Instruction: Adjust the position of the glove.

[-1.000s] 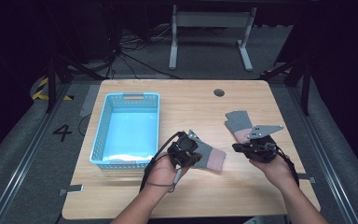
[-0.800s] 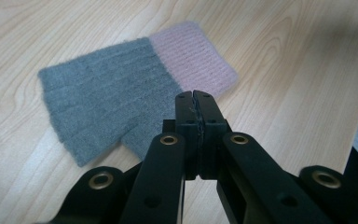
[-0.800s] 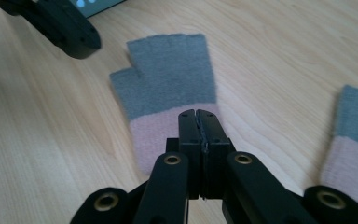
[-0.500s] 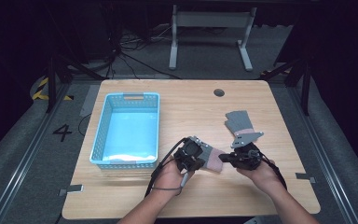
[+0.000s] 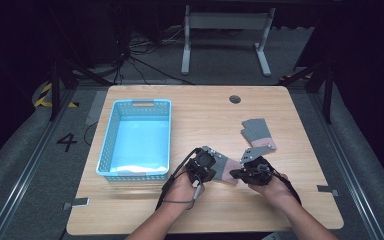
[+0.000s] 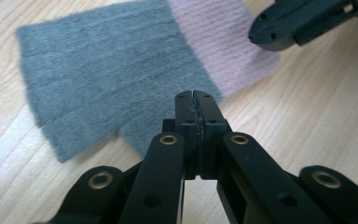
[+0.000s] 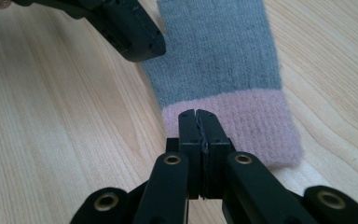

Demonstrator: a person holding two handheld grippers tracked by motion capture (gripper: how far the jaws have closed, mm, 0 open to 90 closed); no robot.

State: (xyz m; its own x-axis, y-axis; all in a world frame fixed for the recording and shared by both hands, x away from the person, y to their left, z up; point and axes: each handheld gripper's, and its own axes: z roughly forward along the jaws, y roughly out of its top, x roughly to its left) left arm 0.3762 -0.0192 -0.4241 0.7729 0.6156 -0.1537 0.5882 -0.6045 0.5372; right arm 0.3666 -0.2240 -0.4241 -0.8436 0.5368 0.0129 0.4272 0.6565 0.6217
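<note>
Both grippers low over a grey knitted glove with a pink cuff (image 5: 226, 167), near the table's front edge.

The left gripper (image 5: 203, 167) has its fingers pressed together with nothing between them, tips just at the glove's grey side edge (image 6: 107, 88). The right gripper (image 5: 245, 172) also has its fingers together and empty, tips at the pink cuff (image 7: 242, 126). The glove lies flat on the light wooden table (image 5: 200, 110). A second grey and pink glove (image 5: 257, 131) lies toward the right edge, apart. A light blue plastic basket (image 5: 137, 140) sits by the left edge; bare wood stretches toward the far edge.
</note>
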